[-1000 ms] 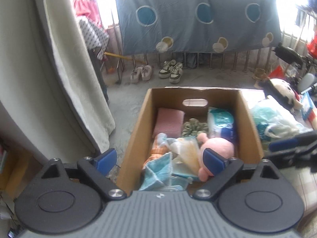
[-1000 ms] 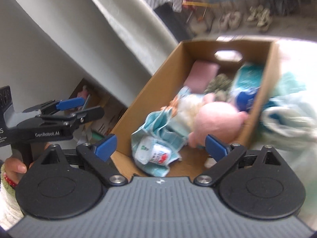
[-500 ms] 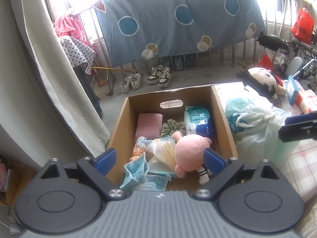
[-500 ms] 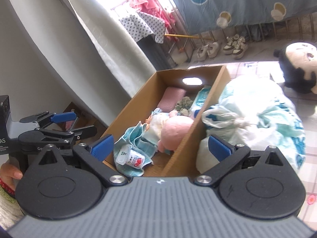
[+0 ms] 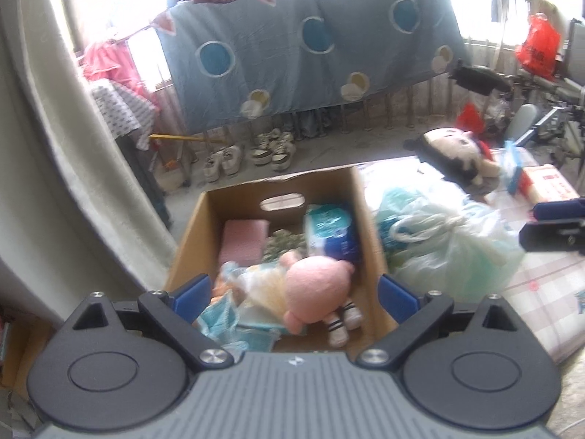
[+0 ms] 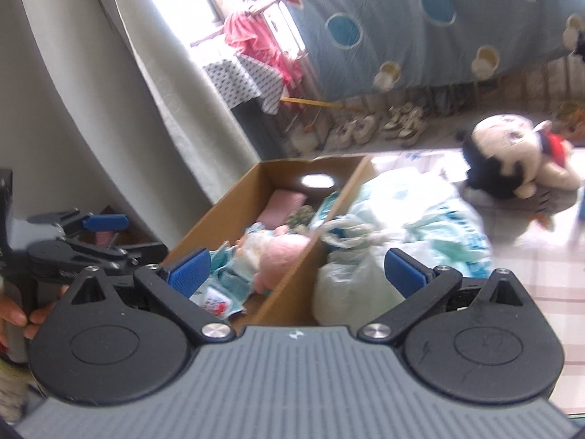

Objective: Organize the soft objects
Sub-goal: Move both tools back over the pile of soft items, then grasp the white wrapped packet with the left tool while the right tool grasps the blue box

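Two grippers hang wide apart and empty above a checked table (image 5: pixel 548 278): our left gripper (image 5: pixel 294 294) over the near end of the cardboard box (image 5: pixel 369 219), our right gripper (image 6: pixel 298 269) over the box's right wall. Compared with a second ago, both have pulled back and up, so the box looks smaller and more of the table shows. Inside the box lie a pink plush (image 5: pixel 316 292), a pink folded cloth (image 5: pixel 243 239), a blue tissue pack (image 5: pixel 331 234) and teal cloths (image 5: pixel 223 320). Just beside its right wall sits a tied plastic bag (image 6: pixel 369 241); a black-and-white plush doll (image 6: pixel 508 157) lies near the table's far edge. We judge these two remain unsorted.
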Demonstrator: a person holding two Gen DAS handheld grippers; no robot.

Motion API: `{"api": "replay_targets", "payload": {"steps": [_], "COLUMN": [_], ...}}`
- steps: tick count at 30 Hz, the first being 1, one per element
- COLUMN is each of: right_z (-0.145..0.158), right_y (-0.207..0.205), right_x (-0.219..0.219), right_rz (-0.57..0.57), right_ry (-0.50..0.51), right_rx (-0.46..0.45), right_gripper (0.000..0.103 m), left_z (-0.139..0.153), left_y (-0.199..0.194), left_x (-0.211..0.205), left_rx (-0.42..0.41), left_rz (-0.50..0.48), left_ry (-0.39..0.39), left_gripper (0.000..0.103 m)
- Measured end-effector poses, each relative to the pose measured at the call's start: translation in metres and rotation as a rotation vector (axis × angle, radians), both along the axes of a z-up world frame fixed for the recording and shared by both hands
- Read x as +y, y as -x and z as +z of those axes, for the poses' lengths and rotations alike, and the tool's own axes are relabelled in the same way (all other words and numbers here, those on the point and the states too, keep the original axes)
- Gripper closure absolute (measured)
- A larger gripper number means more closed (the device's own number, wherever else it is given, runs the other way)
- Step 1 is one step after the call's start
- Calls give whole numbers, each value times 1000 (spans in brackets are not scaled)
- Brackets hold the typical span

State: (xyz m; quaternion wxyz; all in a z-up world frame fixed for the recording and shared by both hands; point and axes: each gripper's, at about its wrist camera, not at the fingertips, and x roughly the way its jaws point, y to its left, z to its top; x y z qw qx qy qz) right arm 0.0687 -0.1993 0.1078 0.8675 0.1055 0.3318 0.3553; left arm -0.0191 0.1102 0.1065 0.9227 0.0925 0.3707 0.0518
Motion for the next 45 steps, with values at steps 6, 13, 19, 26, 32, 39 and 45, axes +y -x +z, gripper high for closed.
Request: {"api": "replay_targets", "payload": {"steps": [6, 13, 19, 26, 32, 39, 45], "right_z": [-15, -38, -71, -73, -61, -74, -102], "right_y": [7, -4, -17, -59, -128, -232, -295], "right_x": [-45, -102, -139, -182, -210, -232, -240], "right_rz": [-108, -231, -316, -400, -400, -369, -380], "right_ry": [13, -49, -71, -51, 18, 11, -23], "right_rx": [-23, -9, 16, -25, -30, 124, 252], "right_gripper": [1, 1, 1, 1, 3, 27, 41], "left_z": [18, 34, 24, -11, -47, -87, -110], "left_y": [-28, -78, -125, -191, -255, -313, -343], "left_x": [-37, -104, -156, -188, -188, -166, -154], "left_rx": [45, 104, 142, 213, 303, 403, 436], "left_rz": [-122, -225, -256, -230, -162, -31, 27], "left_ry": [77, 111, 82, 80, 121, 236, 302], "left_gripper": [5, 5, 4, 4, 14, 46, 55]}}
